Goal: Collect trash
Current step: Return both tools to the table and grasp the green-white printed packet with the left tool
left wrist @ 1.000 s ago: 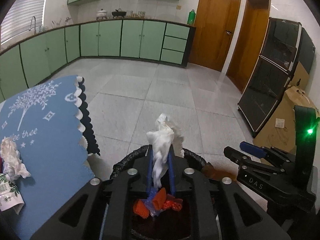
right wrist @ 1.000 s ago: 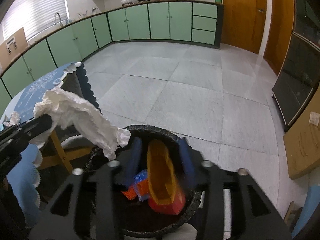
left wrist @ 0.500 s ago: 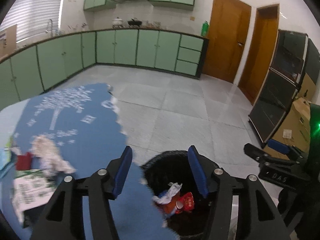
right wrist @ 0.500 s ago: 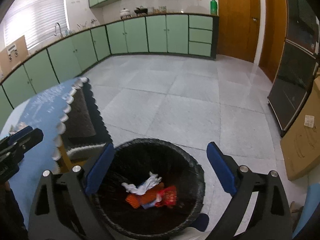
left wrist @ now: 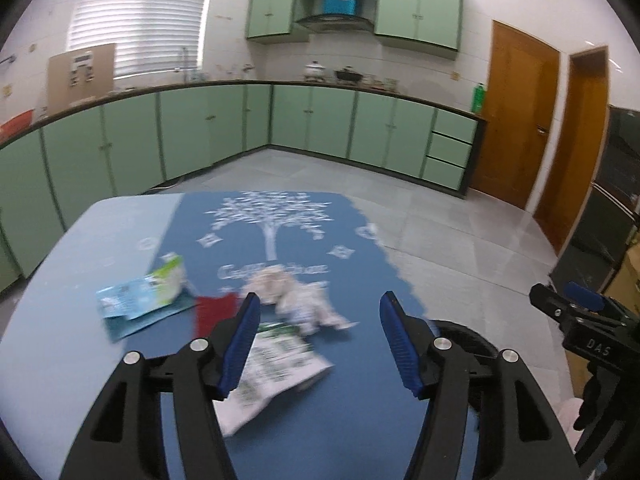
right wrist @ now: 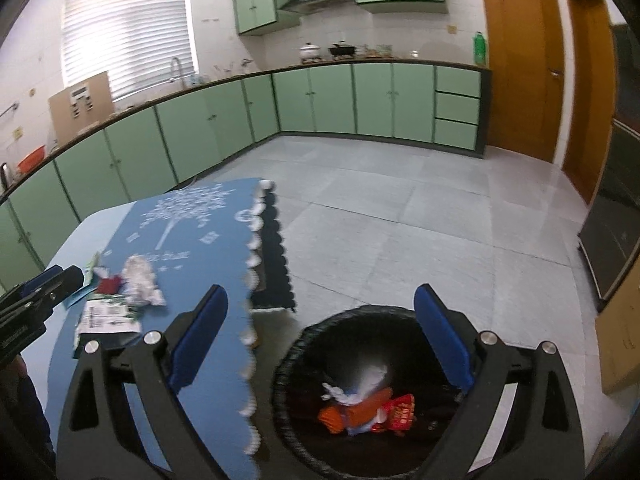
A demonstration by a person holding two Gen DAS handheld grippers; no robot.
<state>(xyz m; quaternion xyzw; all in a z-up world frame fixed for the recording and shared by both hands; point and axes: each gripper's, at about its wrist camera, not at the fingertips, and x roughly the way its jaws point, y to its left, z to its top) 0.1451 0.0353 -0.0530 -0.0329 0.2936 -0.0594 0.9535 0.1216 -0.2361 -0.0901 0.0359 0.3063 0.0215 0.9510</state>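
Both hand-held grippers, left (left wrist: 320,340) opening and right (right wrist: 320,340) apart, now empty after dropping tissue and wrapper into bin (right wrist: 288,364) lower centre; left swung back over tabletop (left wrist: 80,360) toward remaining crumpled tissue (left wrist: 296,296) mid-frame.

Left wrist view: close above the blue tablecloth (left wrist: 360,380), tilted down, facing the green cabinets (left wrist: 312,120). Right wrist view: close over the black bin (right wrist: 320,344), facing likewise. Shared: tablecloth, cabinets, bin rim.
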